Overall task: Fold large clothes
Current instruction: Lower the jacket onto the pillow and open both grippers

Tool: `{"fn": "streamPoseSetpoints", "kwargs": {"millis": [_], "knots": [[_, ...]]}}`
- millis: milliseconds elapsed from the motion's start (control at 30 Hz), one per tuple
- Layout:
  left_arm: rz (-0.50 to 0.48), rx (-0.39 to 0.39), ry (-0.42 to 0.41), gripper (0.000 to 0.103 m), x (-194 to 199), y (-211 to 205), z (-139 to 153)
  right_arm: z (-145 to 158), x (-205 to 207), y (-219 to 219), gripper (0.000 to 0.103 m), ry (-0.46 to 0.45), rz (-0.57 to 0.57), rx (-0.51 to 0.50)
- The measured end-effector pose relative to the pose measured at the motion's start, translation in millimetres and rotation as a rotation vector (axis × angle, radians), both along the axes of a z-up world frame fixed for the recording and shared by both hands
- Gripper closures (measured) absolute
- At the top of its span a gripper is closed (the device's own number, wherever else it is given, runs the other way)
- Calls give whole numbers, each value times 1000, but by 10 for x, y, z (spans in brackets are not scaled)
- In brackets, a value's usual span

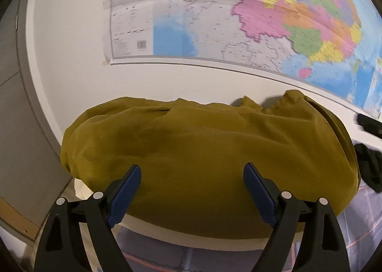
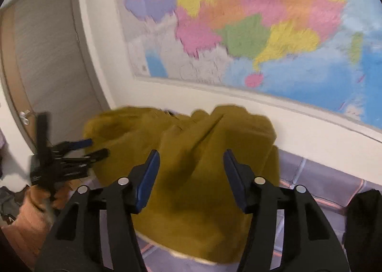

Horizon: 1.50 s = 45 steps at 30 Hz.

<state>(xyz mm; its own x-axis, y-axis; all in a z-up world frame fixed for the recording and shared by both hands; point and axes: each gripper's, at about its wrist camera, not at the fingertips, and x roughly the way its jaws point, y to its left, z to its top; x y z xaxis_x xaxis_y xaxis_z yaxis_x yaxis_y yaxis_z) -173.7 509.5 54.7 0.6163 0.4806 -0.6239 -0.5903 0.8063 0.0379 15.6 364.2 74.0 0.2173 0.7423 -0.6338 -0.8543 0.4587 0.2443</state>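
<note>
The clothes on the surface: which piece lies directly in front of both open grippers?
The mustard-yellow garment, bunched on the white board. The black cloth lies off to its right, beyond the garment's edge.

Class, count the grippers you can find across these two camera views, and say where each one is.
2. The left gripper is open over the mustard garment; the right gripper is open above the garment's right part. Neither holds cloth.

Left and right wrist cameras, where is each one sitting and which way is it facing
Left wrist: on the open left gripper, facing the mustard garment and wall map; its own fingers show.
Right wrist: on the open right gripper, facing the same garment from its right; the left gripper shows at left.
Shared: garment, map.
</note>
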Motion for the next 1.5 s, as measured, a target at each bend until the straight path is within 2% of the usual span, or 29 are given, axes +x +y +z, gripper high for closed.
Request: {"fn": "streamPoseSetpoints", "kwargs": {"millis": [67,100,133,267,400,500,600,667,767,833,933,1033,1100,1167,1367,1500], "knots": [[-7,16,11,19,26,-52,-24,-200,44,70,53,46,6,-39],[-14,16,13,18,37,-64,-36,-338,46,58,59,82,3,-69],[-25,10,15,18,53,-70,-56,-509,91,69,59,133,-1,-98],[-27,1,24,17,105,-47,-149,-730,186,-13,61,224,2,-88],[-18,-5,19,16,131,-30,-182,-652,170,-32,60,220,12,-95],[-14,2,11,15,104,-70,-171,-530,135,-122,58,201,2,-45],[-12,13,-7,14,42,-170,-136,-414,-47,-304,58,119,8,-6],[-27,29,-27,12,-2,-283,-118,-394,-168,-378,58,97,34,11],[-67,29,-21,11,25,-399,-166,-516,-306,-362,58,93,83,-33],[-54,49,2,10,78,-440,-245,-642,-320,-338,58,99,79,-68],[-30,69,20,10,118,-486,-317,-677,-323,-347,57,105,62,-46],[-27,61,0,9,70,-552,-284,-636,-357,-407,48,102,55,-23],[-23,56,-15,7,27,-608,-266,-605,-416,-427,34,81,62,-20],[-16,65,-24,7,-20,-689,-254,-597,-457,-450,25,74,56,-21],[-12,84,-40,7,-162,-950,-204,-568,-605,-584,23,43,49,-22],[-1,87,-42,7,-224,-1121,-217,-538,-724,-697,13,14,39,-16]]}}
